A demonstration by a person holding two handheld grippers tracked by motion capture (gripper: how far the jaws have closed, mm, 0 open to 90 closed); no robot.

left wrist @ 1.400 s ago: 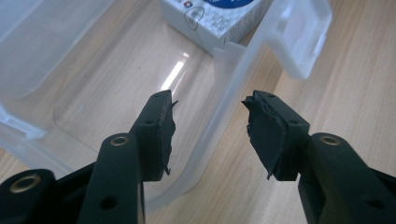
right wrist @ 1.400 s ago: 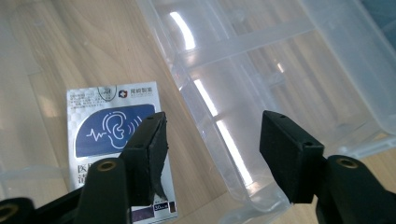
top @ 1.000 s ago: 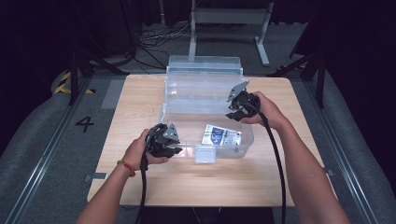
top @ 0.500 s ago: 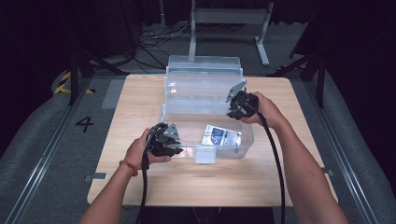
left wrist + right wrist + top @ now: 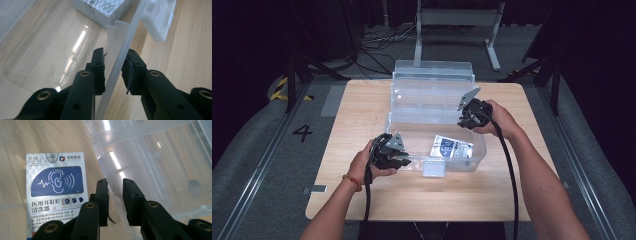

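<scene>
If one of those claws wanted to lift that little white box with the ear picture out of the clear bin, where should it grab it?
Probably from straight above, across its two long edges. The small box lies flat on the floor of the clear bin, printed face up, so only its sides offer opposing surfaces. The right gripper hovers nearest; the bin's walls block any sideways approach.

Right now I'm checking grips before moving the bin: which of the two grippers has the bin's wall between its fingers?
The left gripper: the clear plastic bin's front wall runs between its fingers. The right gripper holds nothing.
</scene>
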